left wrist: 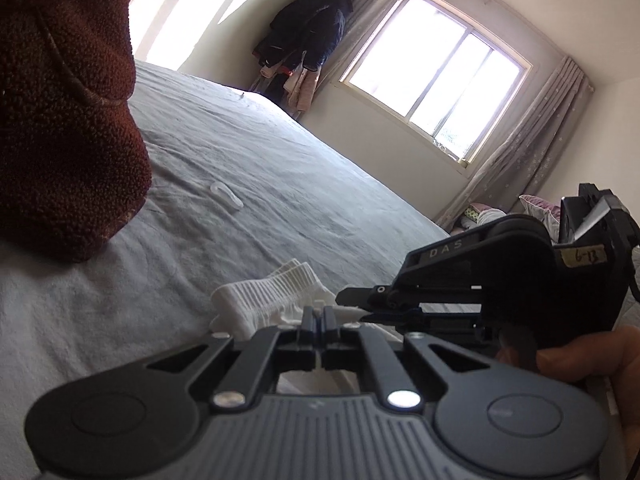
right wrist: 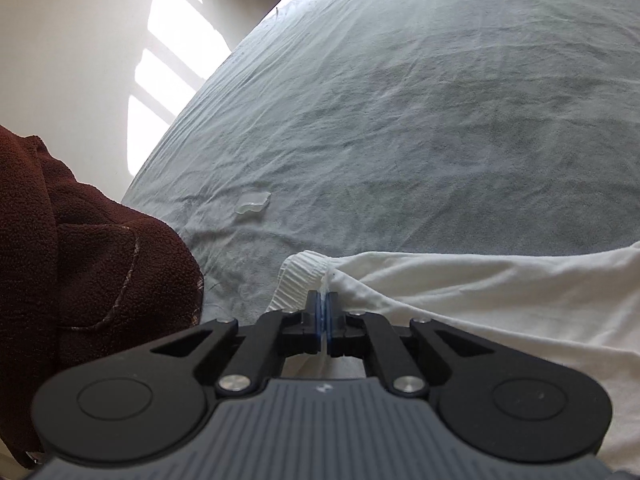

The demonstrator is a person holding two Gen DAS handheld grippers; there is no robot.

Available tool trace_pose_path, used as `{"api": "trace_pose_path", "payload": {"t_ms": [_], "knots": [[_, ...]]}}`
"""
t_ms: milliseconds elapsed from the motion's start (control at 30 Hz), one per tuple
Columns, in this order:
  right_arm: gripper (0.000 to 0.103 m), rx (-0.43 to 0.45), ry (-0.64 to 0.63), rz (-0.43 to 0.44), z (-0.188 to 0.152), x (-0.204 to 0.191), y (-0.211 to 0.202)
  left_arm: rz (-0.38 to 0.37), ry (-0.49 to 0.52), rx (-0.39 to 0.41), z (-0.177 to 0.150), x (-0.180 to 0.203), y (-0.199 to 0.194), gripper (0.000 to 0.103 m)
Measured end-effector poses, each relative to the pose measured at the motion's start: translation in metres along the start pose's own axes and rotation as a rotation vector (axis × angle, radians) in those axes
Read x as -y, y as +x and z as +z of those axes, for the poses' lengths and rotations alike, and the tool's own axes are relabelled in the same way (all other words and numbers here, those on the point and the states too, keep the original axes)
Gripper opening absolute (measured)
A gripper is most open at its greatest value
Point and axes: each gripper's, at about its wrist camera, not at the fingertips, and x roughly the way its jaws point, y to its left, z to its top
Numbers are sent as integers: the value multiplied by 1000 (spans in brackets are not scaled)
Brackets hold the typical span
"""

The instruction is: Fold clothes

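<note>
White garment (right wrist: pixel 480 300) lies on the bed (right wrist: pixel 400 120), spread to the right in the right wrist view, with its ribbed cuff (right wrist: pixel 298 280) bunched at the near left end. Right gripper (right wrist: pixel 324 304) is pinched tight on the fabric just beside the cuff; a thin fold of white cloth shows between the blue pads, jaws nearly together.

In the left wrist view the ribbed cuff (left wrist: pixel 272 292) sits folded over on the bed (left wrist: pixel 280 184), right ahead of the left gripper (left wrist: pixel 319 316). Its jaws are narrow, close to touching, with white cloth at the tips, so it holds the garment too. The right gripper (left wrist: pixel 360 300) comes in from the right, fingertips meeting the cloth just beside the left one. Part of a hand (left wrist: pixel 580 364) shows under it at the right edge.

Brown fleece (right wrist: pixel 80 264) is heaped on the bed at the left, near the cuff but apart from it; it fills the upper left of the left wrist view (left wrist: pixel 60 120). A small clear plastic piece (right wrist: pixel 253 202) lies on the sheet beyond the cuff, apart from both clothes.

Farther out: window (left wrist: pixel 436 76) with curtains (left wrist: pixel 532 152), dark clothes (left wrist: pixel 308 32) hanging in the corner, sunlight patches on the wall (right wrist: pixel 80 60).
</note>
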Motion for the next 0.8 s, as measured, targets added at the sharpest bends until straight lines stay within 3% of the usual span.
{"api": "trace_pose_path", "payload": {"t_ms": [267,433,533,633,800], "knots": [[4,40,-49,28,-3,-20,14,123,-68,73,9,-15,-7,1],[5,38,-41,47,-9,-20,29,180,-83,49,10,-22,-2,2],[14,49,18,111,-6,-17,30,200,-116,49,10,-28,-3,2],[14,74,20,182,3,-17,17,231,-125,98,13,-32,-13,3],[15,107,-28,164,8,-2,-20,186,-81,149,17,-27,-23,3]]}}
